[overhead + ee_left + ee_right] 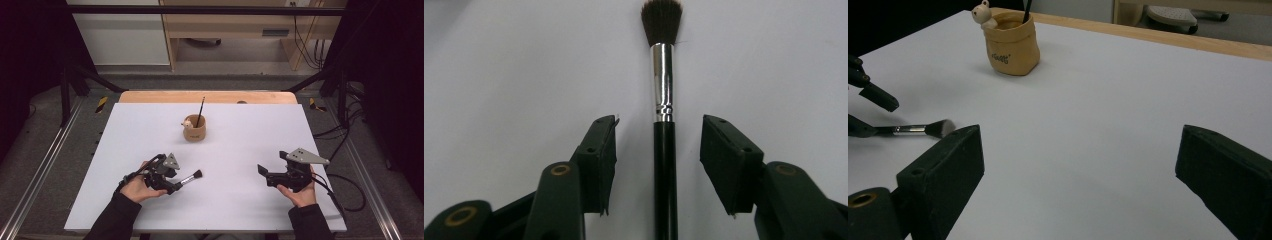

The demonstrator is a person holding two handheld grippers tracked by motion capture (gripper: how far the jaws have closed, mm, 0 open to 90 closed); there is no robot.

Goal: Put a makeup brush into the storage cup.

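Left tongs: seen at the lower left of the high view, held in the person's left hand; the jaws are spread apart, one on each side of the brush handle, with a clear gap between each pad and the handle in the left gripper view.

Makeup brush: found lying flat on the white worktop, lower left of centre in the high view, its handle end between the jaws of the left tongs.

Brush long axis: in the high view it is seen running from lower left to upper right, with the dark bristle head toward the upper right, away from the left hand. In the left gripper view the brush is set almost straight up the frame, black handle at the bottom, silver ferrule in the middle, bristles at the top edge.

Brush in the right gripper view: shown at the left edge, lying nearly level, bristles pointing right.

Right tongs: seen at the lower right of the high view, held in the right hand; the jaws are wide apart with nothing between them, above bare worktop.

Holder cup: a tan pot with a small bear figure on its rim, placed upright at the upper centre of the worktop, well apart from both tongs.

Thin dark stick: stood in the cup, leaning slightly right.
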